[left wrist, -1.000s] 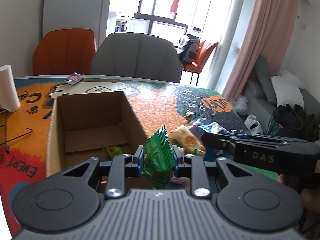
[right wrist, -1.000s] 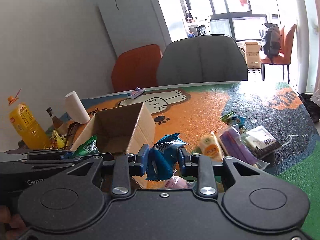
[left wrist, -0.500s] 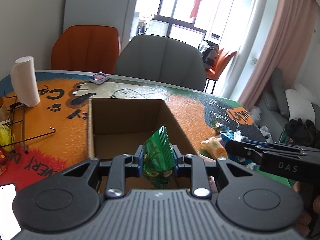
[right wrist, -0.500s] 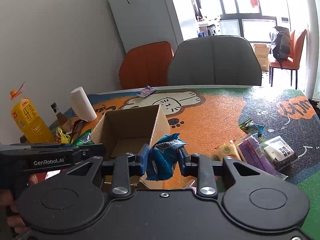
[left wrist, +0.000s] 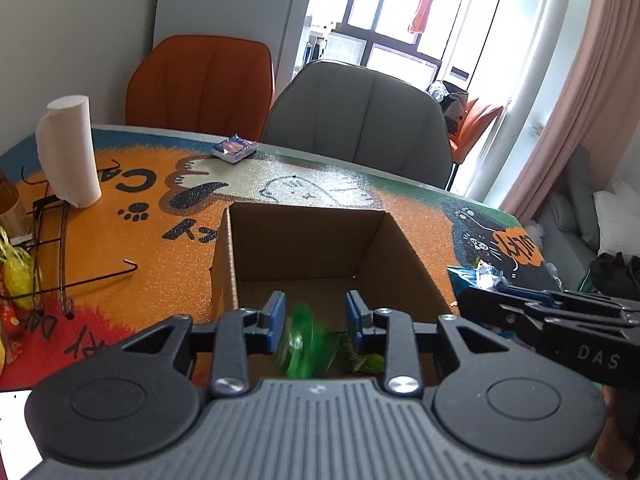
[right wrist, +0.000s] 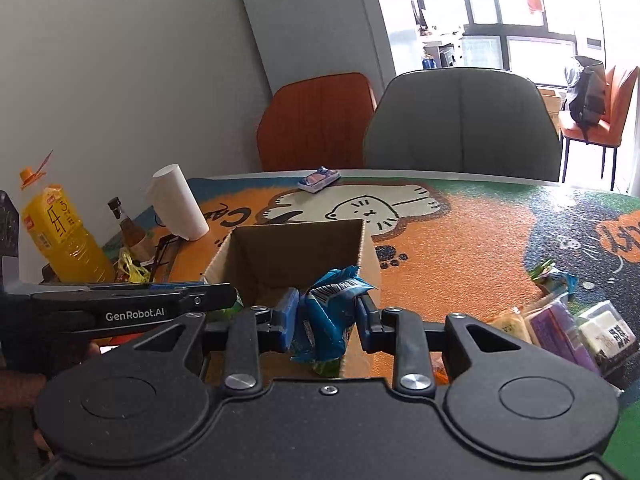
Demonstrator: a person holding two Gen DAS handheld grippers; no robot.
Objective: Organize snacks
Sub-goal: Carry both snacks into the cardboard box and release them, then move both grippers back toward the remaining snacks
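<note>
Over the cardboard box (left wrist: 316,256) on the desk (right wrist: 460,240), my left gripper (left wrist: 316,322) was opening, its blurred green packet (left wrist: 304,344) dropping free inside, my right gripper (right wrist: 326,316) clamped a blue packet (right wrist: 328,312), and several snacks (right wrist: 560,320) lay unsorted.
</note>
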